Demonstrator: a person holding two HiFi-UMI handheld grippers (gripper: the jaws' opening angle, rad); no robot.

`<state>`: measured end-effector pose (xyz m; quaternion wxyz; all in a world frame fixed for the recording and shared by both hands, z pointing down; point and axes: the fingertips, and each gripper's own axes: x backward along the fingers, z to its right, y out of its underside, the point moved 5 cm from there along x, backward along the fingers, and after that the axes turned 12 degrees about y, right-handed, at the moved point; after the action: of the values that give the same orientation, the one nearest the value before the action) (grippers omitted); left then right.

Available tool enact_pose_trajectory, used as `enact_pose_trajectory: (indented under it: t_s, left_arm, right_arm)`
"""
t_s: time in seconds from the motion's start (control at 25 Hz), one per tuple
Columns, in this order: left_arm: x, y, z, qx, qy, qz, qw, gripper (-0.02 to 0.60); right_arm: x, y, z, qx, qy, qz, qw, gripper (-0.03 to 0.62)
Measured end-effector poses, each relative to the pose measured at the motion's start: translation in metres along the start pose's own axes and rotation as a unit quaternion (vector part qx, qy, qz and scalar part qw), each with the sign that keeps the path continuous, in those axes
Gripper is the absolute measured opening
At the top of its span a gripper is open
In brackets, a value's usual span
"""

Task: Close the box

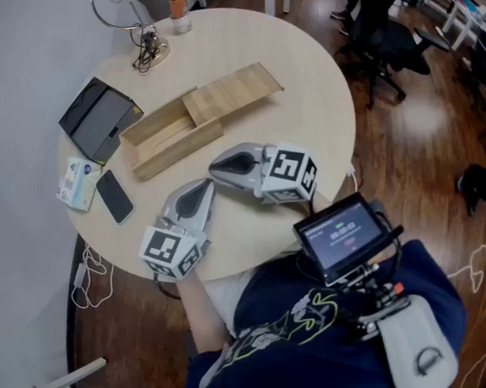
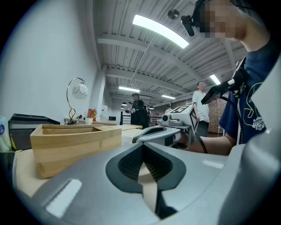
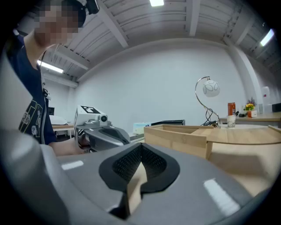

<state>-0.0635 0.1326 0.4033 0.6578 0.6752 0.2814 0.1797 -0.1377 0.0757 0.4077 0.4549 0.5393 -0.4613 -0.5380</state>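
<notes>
The long pale wooden box (image 1: pixel 171 140) lies open on the round light-wood table (image 1: pixel 302 85). Its flat sliding lid (image 1: pixel 234 88) is drawn well out toward 2 o'clock, so most of the tray shows bare and empty. Closing has not begun: both tools rest on the tabletop at about 5 o'clock from the box, apart from it. The left gripper (image 1: pixel 204 187) points toward 1 o'clock and the right gripper (image 1: pixel 215 168) toward 9 o'clock, their tips just beside each other. In each gripper view the jaws stand pressed nearly together with nothing held, only tabletop showing through the slit. A black slab phone (image 1: pixel 114 195) lies at 8 o'clock of the box, off the lid's line of travel. As I judge it, the next move calls for one tool to steady the tray while the other presses the lid's far end toward 8 o'clock along its grooves, keeping it level so it does not bind.
</notes>
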Motion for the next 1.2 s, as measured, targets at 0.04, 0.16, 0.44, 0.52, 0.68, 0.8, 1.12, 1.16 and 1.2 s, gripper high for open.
enact_pose_trajectory:
  t_s: [0.04, 0.16, 0.44, 0.52, 0.68, 0.8, 1.12, 1.16, 1.2]
  left_arm:
    - [-0.005, -0.002, 0.002, 0.002, 0.012, -0.001, 0.9999, 0.002]
    - [-0.016, -0.003, 0.006, 0.005, 0.039, -0.001, 0.9992, 0.002]
    - [-0.007, -0.008, 0.003, 0.001, 0.002, 0.015, 0.9999, 0.002]
    - [0.021, -0.019, -0.019, 0.011, -0.077, 0.041, 0.9961, 0.002]
    - [0.079, -0.055, -0.102, 0.029, -0.242, 0.040, 0.9691, 0.002]
    - [0.083, -0.048, -0.146, 0.060, -0.302, 0.012, 0.9515, 0.000]
    - [0.050, -0.032, -0.147, 0.091, -0.291, 0.013, 0.9523, -0.002]
    - [0.047, -0.032, -0.147, 0.086, -0.291, 0.008, 0.9529, -0.002]
    - [0.044, -0.032, -0.146, 0.081, -0.291, 0.002, 0.9534, -0.002]
  right_arm:
    - [0.005, 0.002, 0.002, -0.003, 0.010, -0.001, 1.000, -0.005]
    - [0.020, 0.006, 0.005, -0.012, 0.037, -0.001, 0.999, -0.005]
    - [0.037, 0.002, 0.022, -0.035, 0.105, 0.004, 0.994, -0.005]
    - [0.075, -0.009, 0.072, -0.082, 0.224, 0.017, 0.971, -0.005]
    - [0.152, -0.011, 0.224, -0.198, 0.412, -0.011, 0.889, -0.005]
    - [0.160, 0.022, 0.299, -0.295, 0.447, -0.107, 0.838, -0.005]
    - [0.086, 0.038, 0.269, -0.501, 0.337, -0.035, 0.796, -0.006]
    - [0.069, 0.032, 0.255, -0.489, 0.324, -0.047, 0.809, -0.006]
    - [0.051, 0.028, 0.240, -0.477, 0.304, -0.058, 0.822, -0.006]
